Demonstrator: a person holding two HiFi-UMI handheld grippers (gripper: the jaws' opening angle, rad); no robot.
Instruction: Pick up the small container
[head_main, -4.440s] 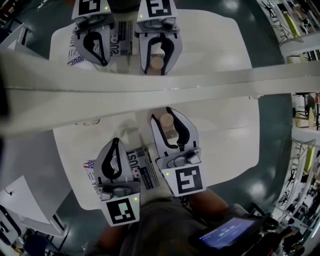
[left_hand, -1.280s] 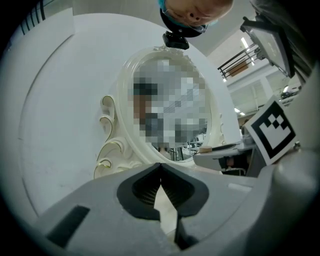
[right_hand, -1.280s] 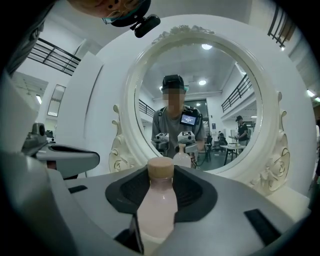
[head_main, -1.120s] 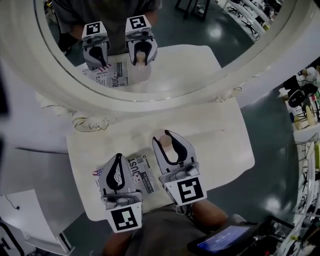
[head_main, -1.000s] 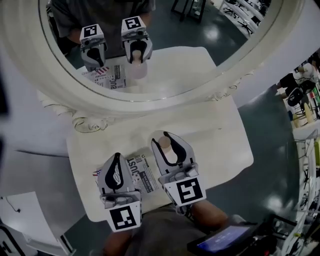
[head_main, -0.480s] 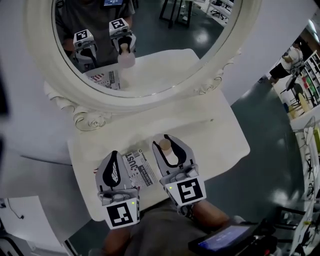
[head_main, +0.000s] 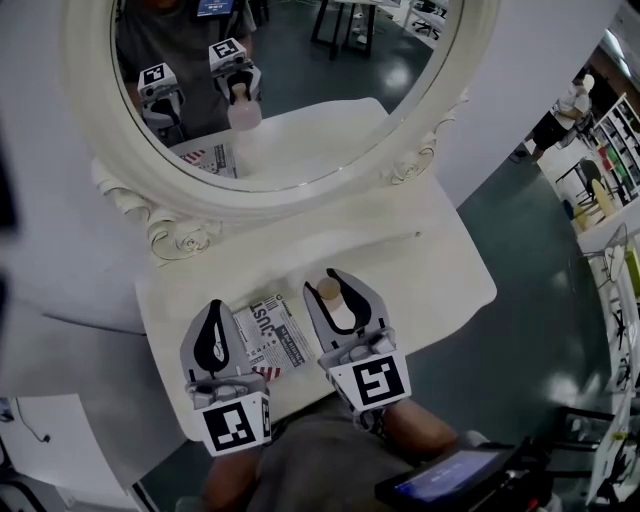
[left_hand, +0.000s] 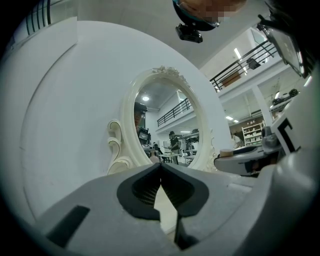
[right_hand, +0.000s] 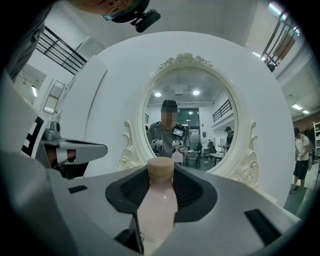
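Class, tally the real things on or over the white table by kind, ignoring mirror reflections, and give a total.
1 small container
1 printed paper
1 mirror
2 grippers: left gripper, right gripper
Total: 5

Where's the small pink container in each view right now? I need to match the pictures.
Head view: lower centre, the small container stands between the right gripper's jaws.
Left gripper view: only its cap shows, right of centre.
Right gripper view: bottom centre, clamped between the jaws.
Shared landmark: the oval white mirror, straight ahead in every view.
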